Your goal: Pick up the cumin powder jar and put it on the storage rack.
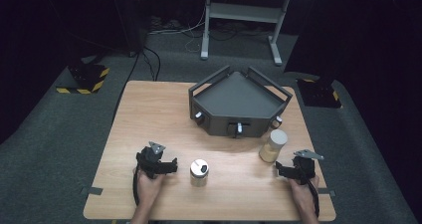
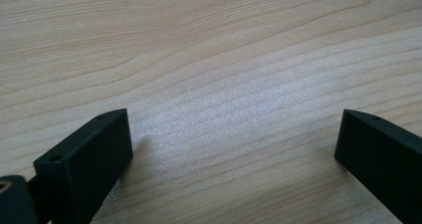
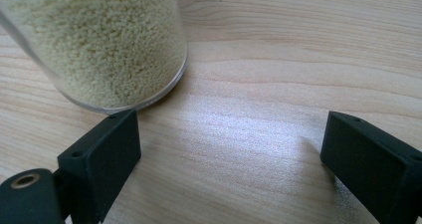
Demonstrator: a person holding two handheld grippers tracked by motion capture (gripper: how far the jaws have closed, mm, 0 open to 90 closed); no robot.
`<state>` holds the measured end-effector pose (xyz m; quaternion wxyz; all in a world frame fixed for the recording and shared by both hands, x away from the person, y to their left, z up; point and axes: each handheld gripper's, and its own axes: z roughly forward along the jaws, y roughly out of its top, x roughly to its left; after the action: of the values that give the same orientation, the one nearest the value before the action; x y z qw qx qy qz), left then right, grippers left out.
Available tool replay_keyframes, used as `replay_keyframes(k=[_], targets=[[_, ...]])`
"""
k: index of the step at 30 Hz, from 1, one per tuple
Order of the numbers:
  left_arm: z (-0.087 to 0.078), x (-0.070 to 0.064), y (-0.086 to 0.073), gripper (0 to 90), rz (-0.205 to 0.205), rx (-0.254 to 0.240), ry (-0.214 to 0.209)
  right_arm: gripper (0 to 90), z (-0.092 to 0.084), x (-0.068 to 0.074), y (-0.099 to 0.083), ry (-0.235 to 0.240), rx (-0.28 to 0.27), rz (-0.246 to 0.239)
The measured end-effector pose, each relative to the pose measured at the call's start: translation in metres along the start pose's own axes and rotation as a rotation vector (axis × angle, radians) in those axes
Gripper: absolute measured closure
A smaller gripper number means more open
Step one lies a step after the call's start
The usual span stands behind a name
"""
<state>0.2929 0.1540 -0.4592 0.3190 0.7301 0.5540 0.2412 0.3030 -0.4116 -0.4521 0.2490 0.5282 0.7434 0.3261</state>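
Note:
Two clear jars of pale yellow grains stand on the wooden table [image 1: 149,114]. The shorter jar [image 1: 199,172], with a black-marked lid, sits front centre. The taller jar [image 1: 273,146] with a plain lid stands to its right. My left gripper [image 1: 173,165] rests just left of the short jar, open, with bare wood [image 2: 234,109] between its jaws. My right gripper [image 1: 277,170] lies below and right of the tall jar, open. In the right gripper view that jar's grain-filled base [image 3: 99,45] stands just beyond my left jaw, outside the gap [image 3: 231,139].
A dark grey angular tray-like box [image 1: 239,102] with side handles and small knobs sits at the table's back centre-right. Grey carpet surrounds the table. A white desk frame [image 1: 244,15] stands beyond, and black-and-yellow striped bases [image 1: 84,79] sit on the floor.

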Motion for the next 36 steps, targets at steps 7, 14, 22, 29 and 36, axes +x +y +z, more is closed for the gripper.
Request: replay_keyframes(k=[7, 14, 22, 29, 36], targets=[[0.000, 0.000, 0.001, 1.1, 0.005, 0.005, -0.004, 8.1, 0.000, 0.000, 0.000, 0.000, 0.000, 0.000], [0.000, 0.002, 0.002, 0.4, 0.021, 0.012, -0.020, 7.8, 0.000, 0.002, 0.000, -0.009, 0.001, 0.005], [-0.008, 0.000, 0.003, 0.5, 0.049, 0.029, -0.043, 7.8, 0.000, 0.002, 0.000, -0.011, 0.002, 0.009], [-0.027, -0.001, -0.002, 0.8, 0.089, 0.027, -0.080, 7.8, 0.000, 0.002, 0.000, -0.011, 0.001, 0.007], [-0.042, 0.004, -0.013, 1.3, 0.104, 0.028, -0.170, 7.8, 0.000, 0.002, 0.000, -0.011, 0.001, 0.007]])
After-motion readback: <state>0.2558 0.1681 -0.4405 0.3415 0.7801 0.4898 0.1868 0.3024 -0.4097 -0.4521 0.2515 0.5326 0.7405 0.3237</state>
